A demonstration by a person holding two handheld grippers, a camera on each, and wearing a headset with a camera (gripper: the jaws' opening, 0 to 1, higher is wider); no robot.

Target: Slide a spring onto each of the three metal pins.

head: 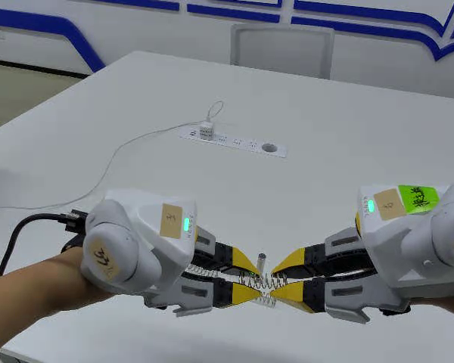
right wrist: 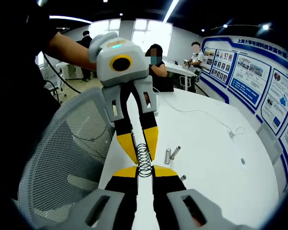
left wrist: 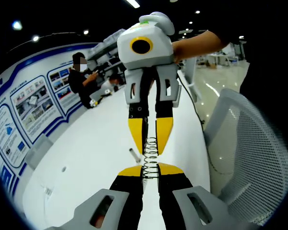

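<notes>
"While the left gripper (head: 251, 280) was pressed shut on one end of the spring (head: 266, 283), why was the right gripper (head: 280, 281) shut on the other end?"

"It was likely done so the spring could be held straight and steered. Gripped at both ends, just above the table (head: 303, 197), it could not flop or roll away."

"Was a pin being pushed into it?"

"That could not be told. The inside of the coils was too small to be made out, and the tips were crowded together. A thin metal bit was seen between the far jaws in the right gripper view, but it could not be named."

"Where were the pins?"

"One short pin (head: 262, 262) was stood up bare on the table, just behind the tips. In the right gripper view, right of the held spring, a second spring (right wrist: 167, 155) was seen lying against another pin (right wrist: 175, 152). How far on it was pushed was not clear. Further right, a small stub (right wrist: 182, 177) was seen, maybe the same upright pin."
</notes>
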